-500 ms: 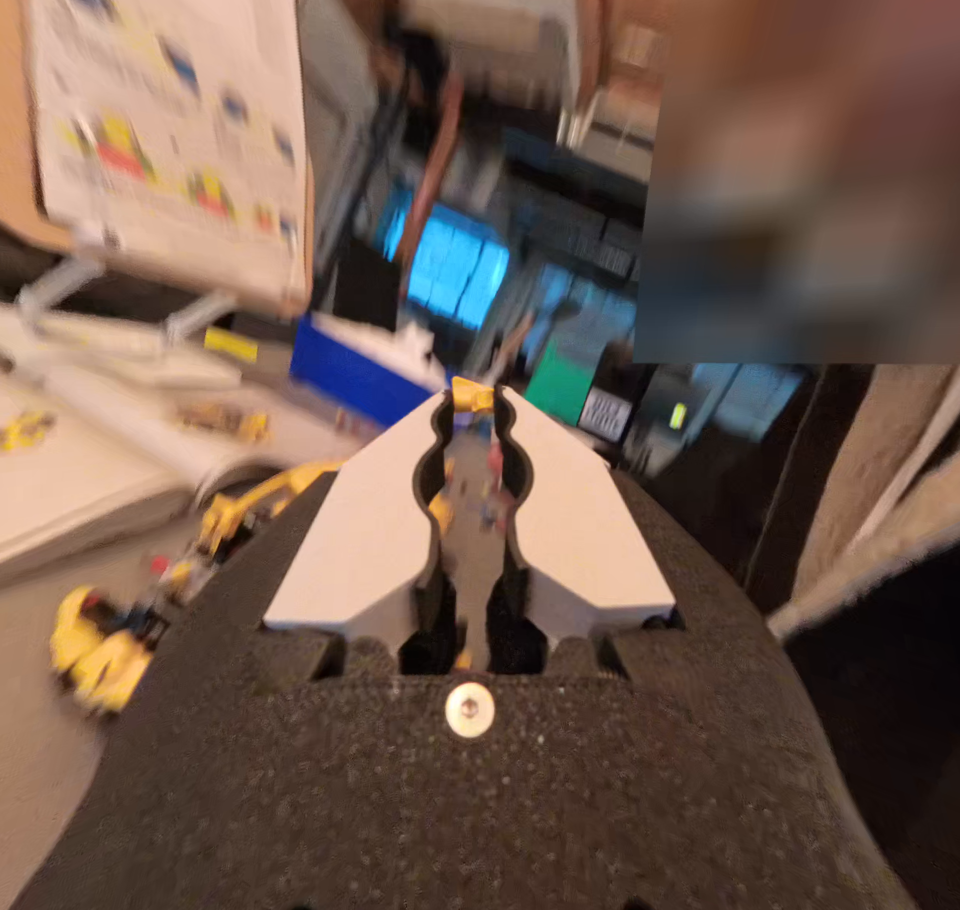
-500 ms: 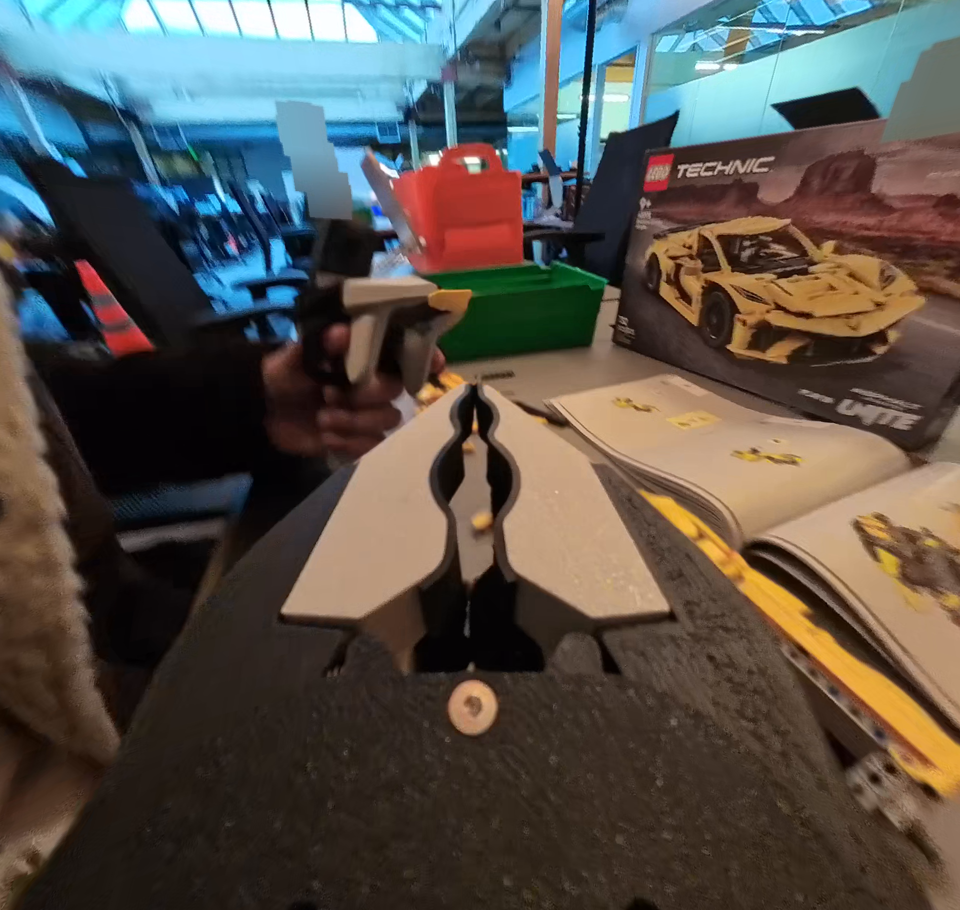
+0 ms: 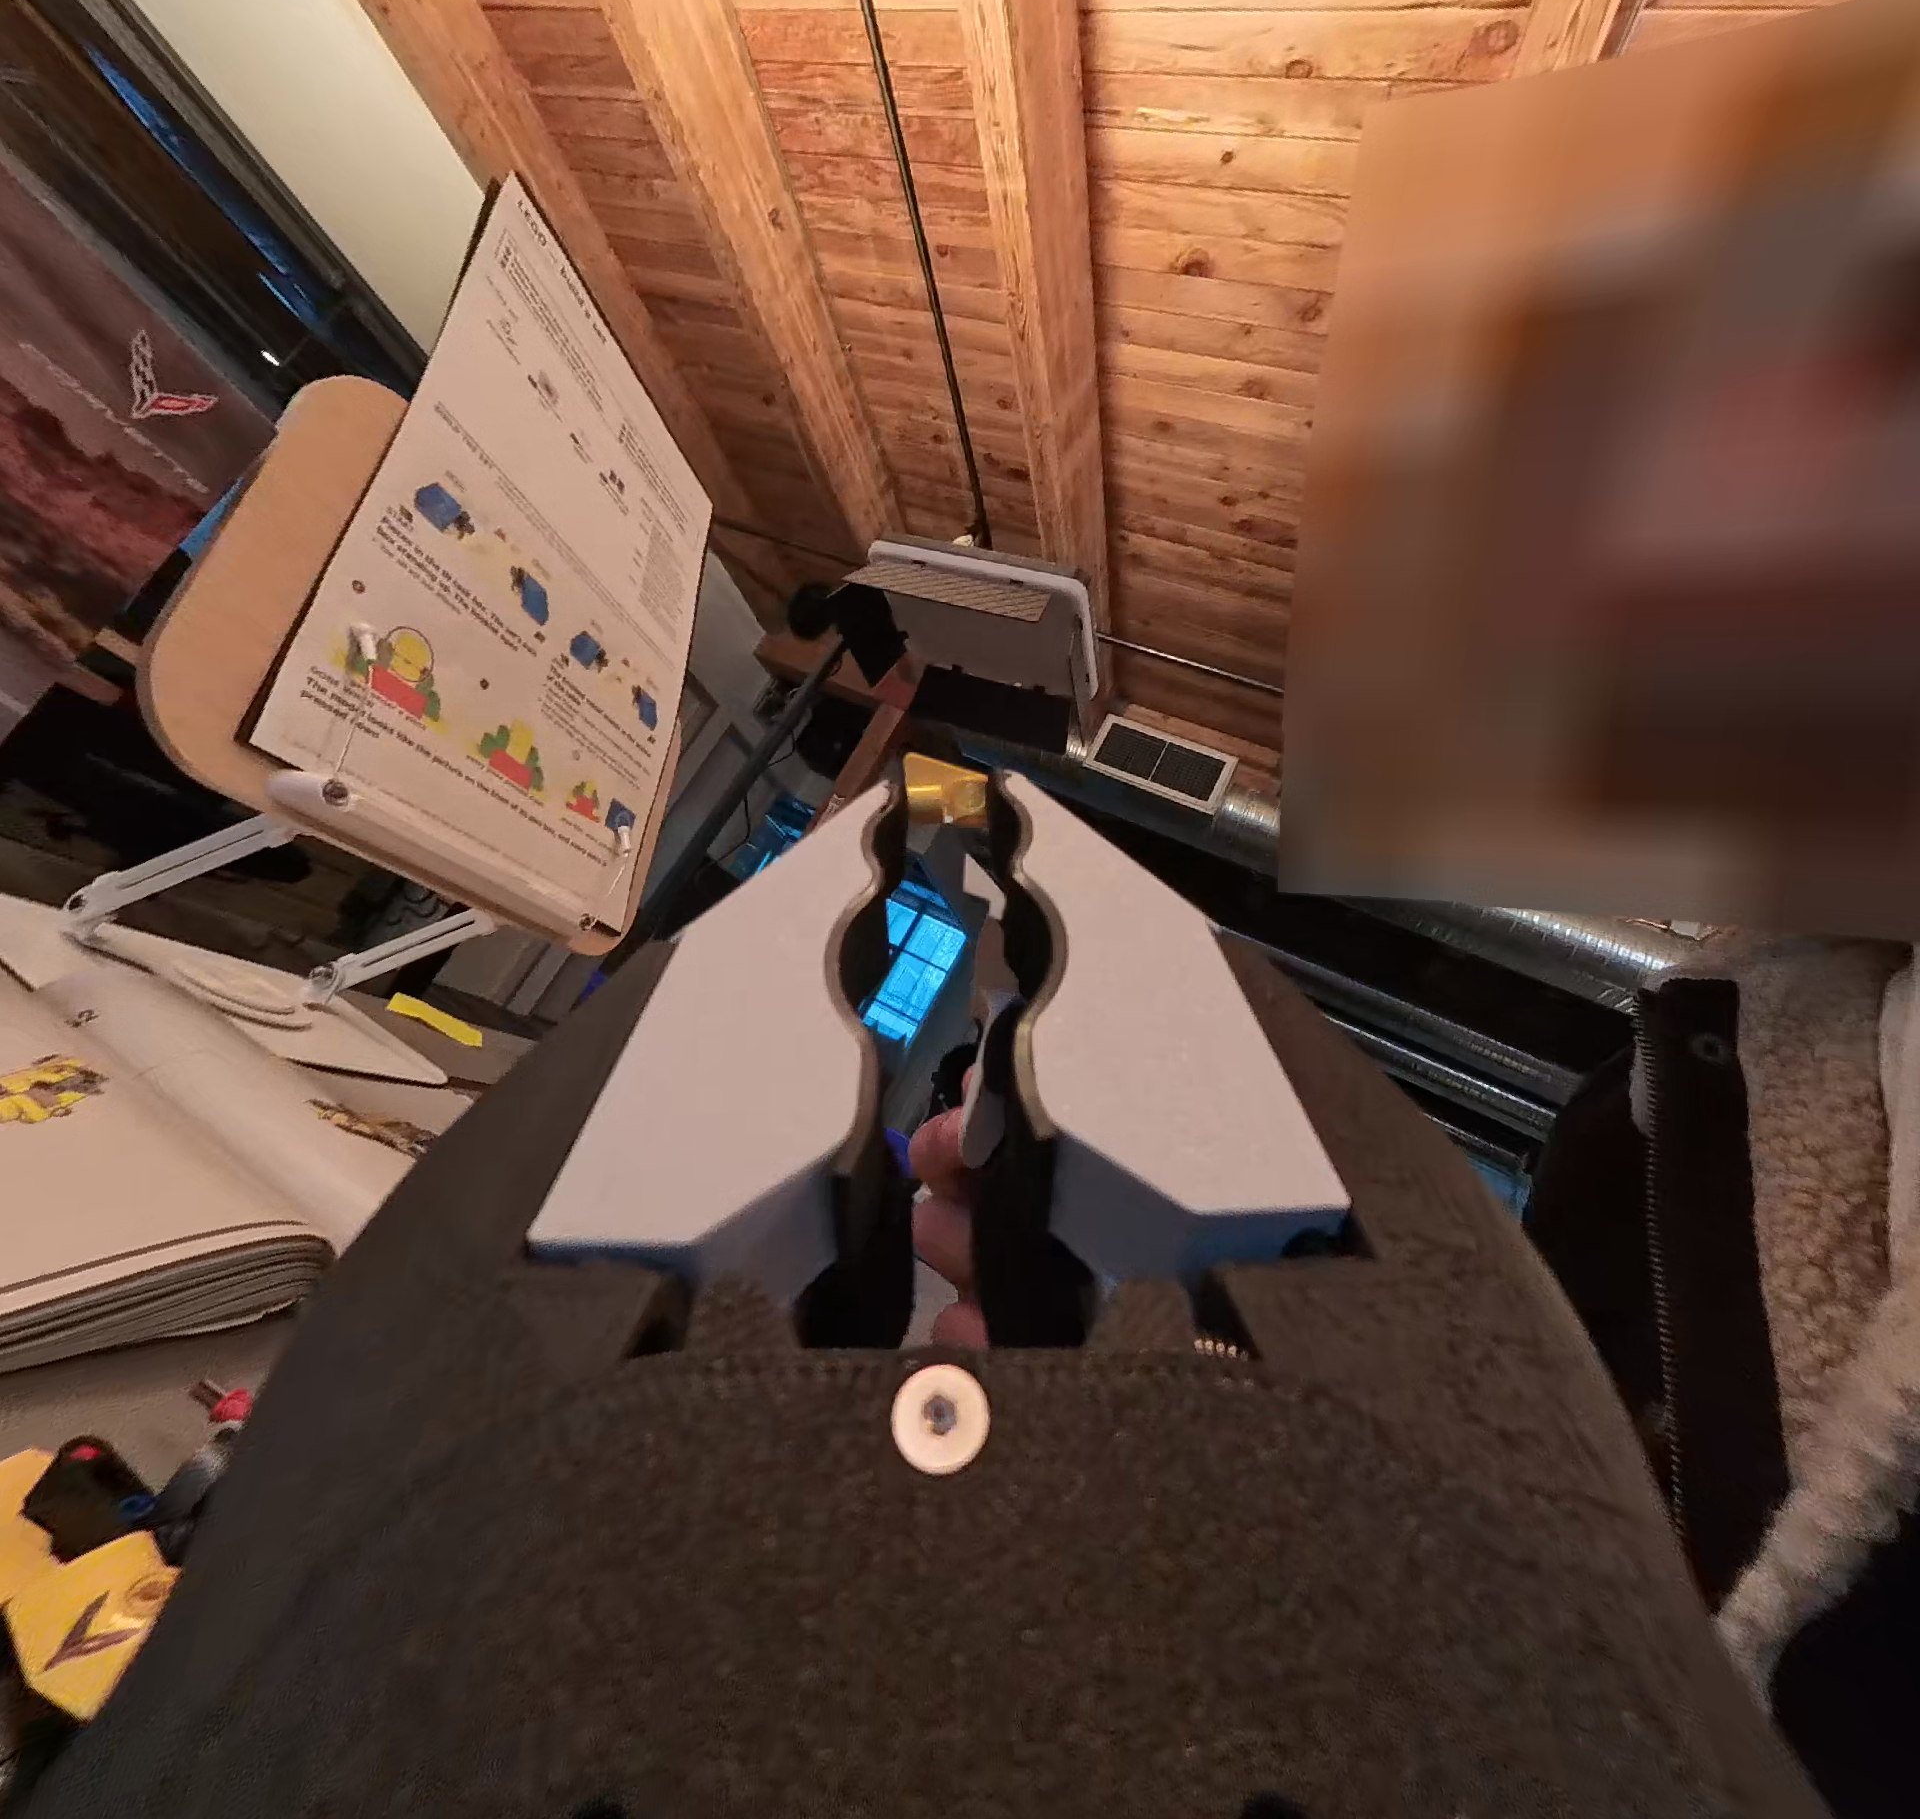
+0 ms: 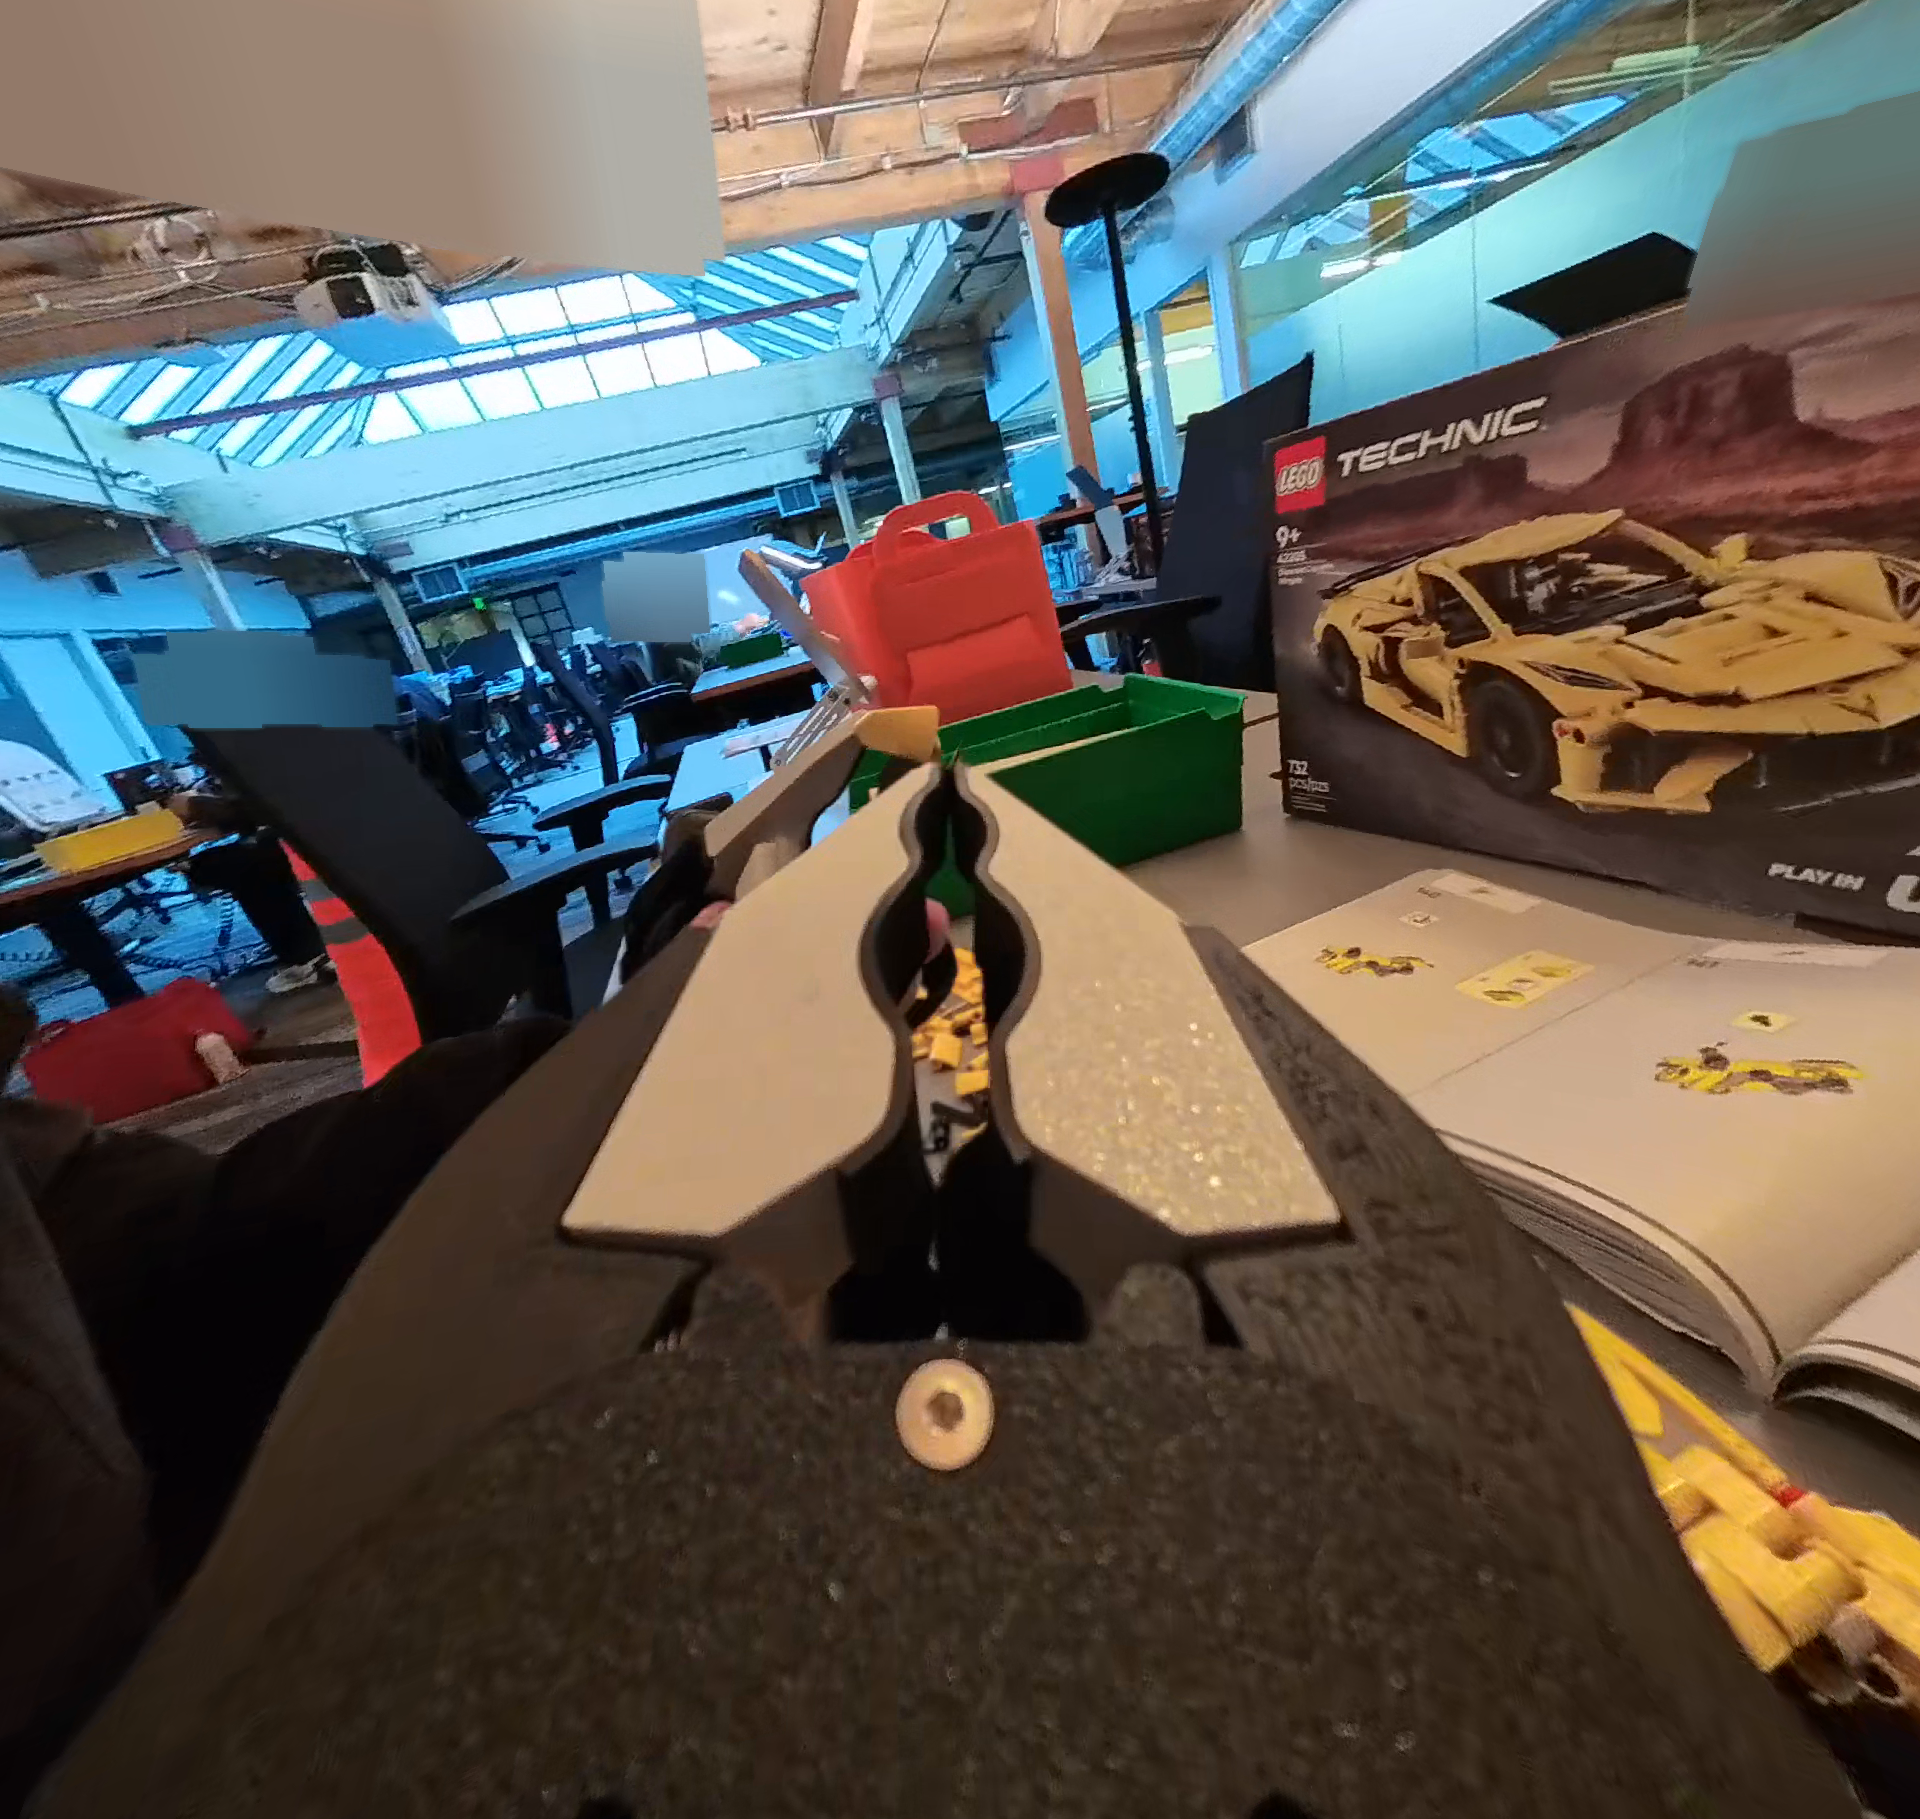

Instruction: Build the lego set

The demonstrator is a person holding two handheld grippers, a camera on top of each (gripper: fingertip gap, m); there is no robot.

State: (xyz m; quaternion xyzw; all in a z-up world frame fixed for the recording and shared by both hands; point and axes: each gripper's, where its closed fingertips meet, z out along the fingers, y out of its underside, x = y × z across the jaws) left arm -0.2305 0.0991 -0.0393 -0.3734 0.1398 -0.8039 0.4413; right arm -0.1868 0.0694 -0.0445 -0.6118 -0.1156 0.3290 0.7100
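— Lego piece (image 3: 943,795), small and yellow, pinched at the very tips of the left gripper (image 3: 945,801), raised up against the wooden ceiling (image 3: 1195,211).

— Same piece from the other side?

— Visible in the right wrist view too: yellow wedge (image 4: 902,730) at the tips of the left gripper (image 4: 831,782), just above and behind the tips of the right gripper (image 4: 951,777).

— Right gripper closed?

— Tips drawn together, nothing seen between them. Touching the yellow piece or only near it: cannot tell.

— Elsewhere on the table (image 4: 1195,876)?

— Open instruction booklet (image 4: 1558,1042) to the right, lego box (image 4: 1600,626) with a yellow car pictured standing upright behind it. Green bin (image 4: 1122,772) beside the box, red bag-shaped container (image 4: 945,606) behind the bin. Loose yellow pieces (image 4: 951,1037) scattered on the table under the right gripper. Part-built yellow assembly (image 4: 1745,1551) at the lower right edge.

— And in the left wrist view?

— Instruction sheet (image 3: 499,564) propped on a tilted wooden stand (image 3: 239,564), booklet (image 3: 156,1146) lying below it, yellow built parts (image 3: 83,1603) at the lower left corner. 2 grippers close together, tips nearly meeting.
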